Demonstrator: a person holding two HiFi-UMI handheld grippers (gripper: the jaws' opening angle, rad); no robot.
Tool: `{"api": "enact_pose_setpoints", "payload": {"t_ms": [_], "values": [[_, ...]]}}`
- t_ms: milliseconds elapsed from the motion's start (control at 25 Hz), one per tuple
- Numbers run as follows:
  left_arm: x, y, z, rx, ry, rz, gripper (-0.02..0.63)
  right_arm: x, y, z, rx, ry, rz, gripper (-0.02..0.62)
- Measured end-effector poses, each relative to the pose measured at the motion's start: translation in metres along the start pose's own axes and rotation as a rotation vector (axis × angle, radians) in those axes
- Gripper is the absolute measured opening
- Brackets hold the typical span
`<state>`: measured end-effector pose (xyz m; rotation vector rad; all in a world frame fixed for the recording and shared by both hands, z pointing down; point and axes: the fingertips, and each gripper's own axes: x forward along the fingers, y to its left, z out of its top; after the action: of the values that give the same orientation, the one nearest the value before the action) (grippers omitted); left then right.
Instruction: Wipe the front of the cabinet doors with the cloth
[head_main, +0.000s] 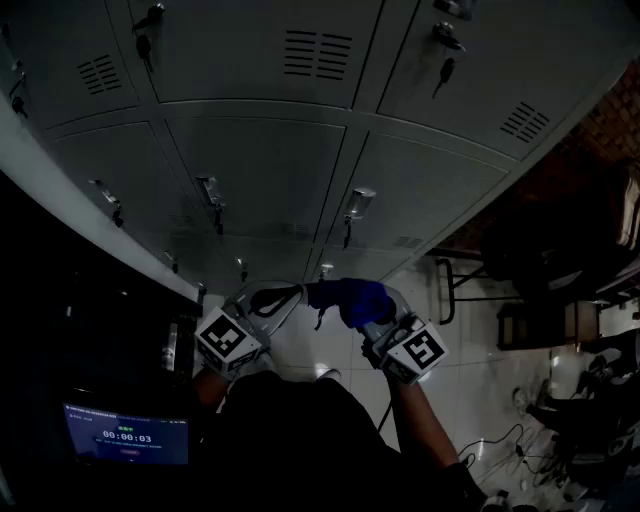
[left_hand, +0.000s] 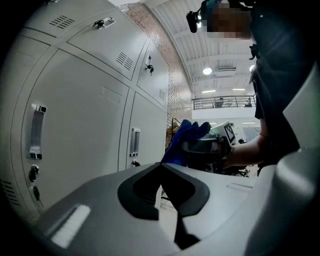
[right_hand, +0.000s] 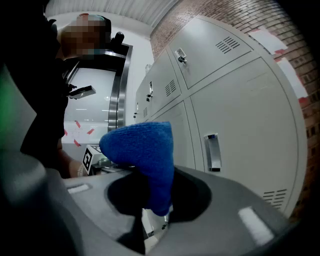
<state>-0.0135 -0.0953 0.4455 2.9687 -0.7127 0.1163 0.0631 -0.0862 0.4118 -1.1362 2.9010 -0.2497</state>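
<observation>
The blue cloth (head_main: 350, 300) is hanging just below the middle of the head view, at about 6 o'clock, in front of the lowest row of locker doors (head_main: 270, 170). The right gripper (head_main: 362, 318) is pinching it. In the right gripper view the jaws are closing tight on the cloth's (right_hand: 142, 155) lower end at the gripper's (right_hand: 159, 212) tips, while the rest of the fabric is bulging up and over towards 10 o'clock. Whether the cloth is touching a door cannot be told.

At 9 o'clock of the cloth, just beside it, the left gripper (head_main: 270, 300) is pointing the same way. In its own view its (left_hand: 162, 175) two dark pads are pressing together with nothing between them, and the cloth (left_hand: 182, 142) is showing beyond them at 1 o'clock, with the right gripper gripping it there.

The grey metal doors (right_hand: 245, 125) are filling the 3 o'clock side of the right gripper view and the 9 o'clock side (left_hand: 75, 115) of the left gripper view. Each is carrying a recessed handle (right_hand: 212, 151), a lock and vent slots (head_main: 318, 52).

A brick wall (right_hand: 280, 25) is running past the lockers at 1 o'clock. Pale floor tiles (head_main: 460, 380) are lying at 4 o'clock in the head view, and a small timer screen (head_main: 125, 435) is glowing at 8 o'clock.
</observation>
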Motion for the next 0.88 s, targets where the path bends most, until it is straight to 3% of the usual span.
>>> {"api": "enact_pose_setpoints", "payload": {"t_ms": [240, 640, 880], "values": [[-0.005, 0.002, 0.005, -0.001, -0.001, -0.001, 0.006, 0.01, -0.024, 0.028, -0.056, 0.021, -0.069, 0.08], [-0.02, 0.009, 0.005, 0.0, -0.01, 0.021, 0.006, 0.029, -0.071, 0.068, -0.046, 0.113, -0.174, 0.08], [-0.03, 0.014, -0.001, -0.006, -0.01, 0.034, 0.006, 0.04, -0.093, 0.116, -0.166, 0.109, -0.275, 0.08]]}}
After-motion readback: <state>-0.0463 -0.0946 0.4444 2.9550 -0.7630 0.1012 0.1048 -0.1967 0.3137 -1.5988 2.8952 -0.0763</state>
